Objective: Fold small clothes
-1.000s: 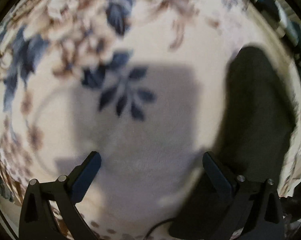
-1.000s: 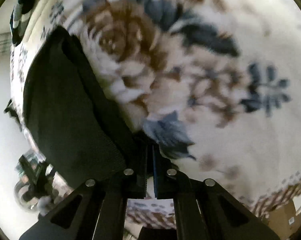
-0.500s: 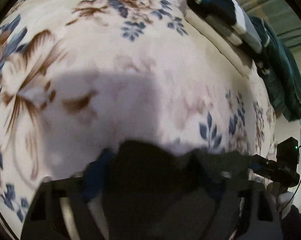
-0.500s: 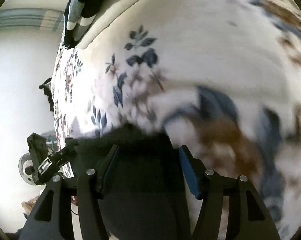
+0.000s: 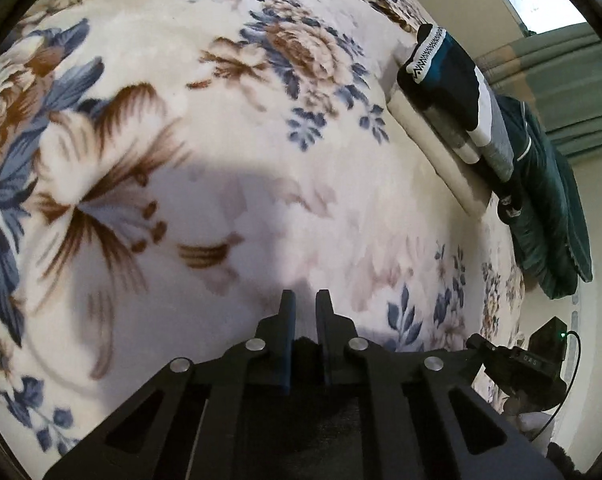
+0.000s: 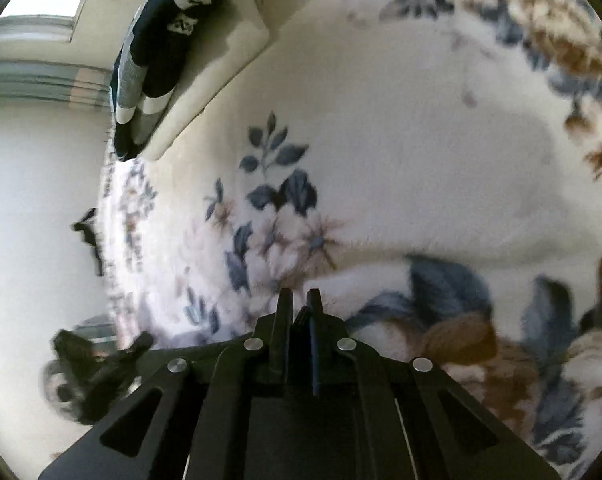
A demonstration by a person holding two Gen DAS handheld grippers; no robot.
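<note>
A small black garment (image 5: 305, 420) hangs under my left gripper (image 5: 305, 300), whose jaws are nearly closed on its upper edge. The same black garment (image 6: 301, 420) fills the space below my right gripper (image 6: 300, 298), which is also closed on its edge. Both grippers hold the cloth up above the floral blanket (image 5: 221, 200). Most of the garment is hidden behind the gripper frames.
The cream blanket with blue and brown flowers (image 6: 421, 160) covers the bed. A stack of folded clothes (image 5: 453, 92) lies on a pale pillow at the far side, and shows in the right wrist view (image 6: 161, 52). A dark teal cover (image 5: 549, 208) lies beyond. The other gripper shows at the right edge (image 5: 521, 368).
Both grippers went from open over the flat black garment to closed on its edge. They have lifted and tilted up, so the bed's far side is in view.
</note>
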